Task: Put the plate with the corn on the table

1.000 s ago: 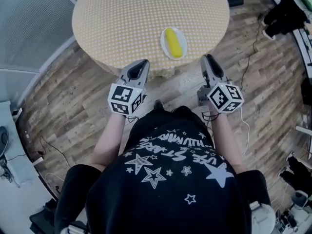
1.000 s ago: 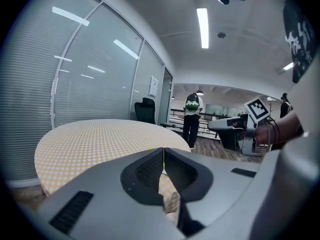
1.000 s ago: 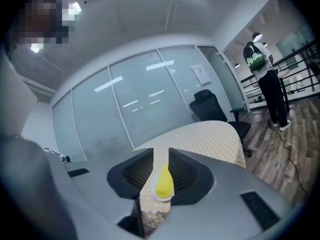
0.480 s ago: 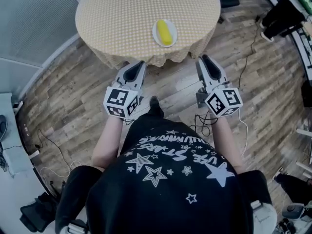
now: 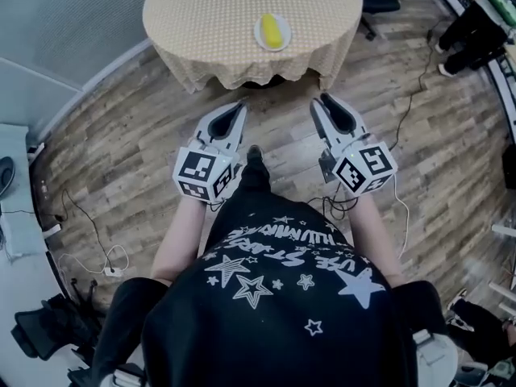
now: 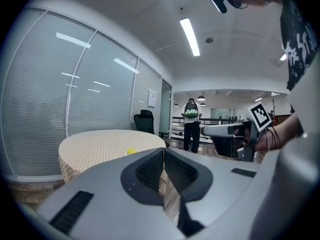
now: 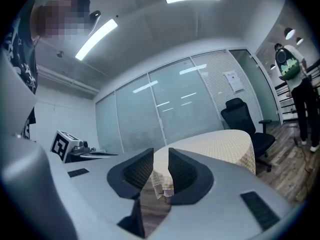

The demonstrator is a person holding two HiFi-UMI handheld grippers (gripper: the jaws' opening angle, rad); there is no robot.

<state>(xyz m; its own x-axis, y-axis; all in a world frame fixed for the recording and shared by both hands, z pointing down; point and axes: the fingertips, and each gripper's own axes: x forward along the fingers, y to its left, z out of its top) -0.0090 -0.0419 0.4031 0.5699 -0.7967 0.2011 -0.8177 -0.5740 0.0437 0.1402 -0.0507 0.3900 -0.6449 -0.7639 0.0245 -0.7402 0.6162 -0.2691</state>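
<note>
A white plate with a yellow corn cob sits on the round table, which has a beige checked cloth, near its front right. Both grippers hang over the wooden floor, well short of the table. My left gripper is shut with its pads touching and nothing between them. In the left gripper view a bit of the corn peeks over the jaws. My right gripper holds nothing. The right gripper view shows a narrow gap between its pads, with the table's cloth beyond.
A black office chair stands behind the table. A person with a backpack stands farther off. Cables lie on the floor at the left and by desks at the right. A curved glass wall with blinds runs along the left.
The table and plate have receded toward the top of the head view as the person backs away. Both grippers stay in front of the body, empty.
</note>
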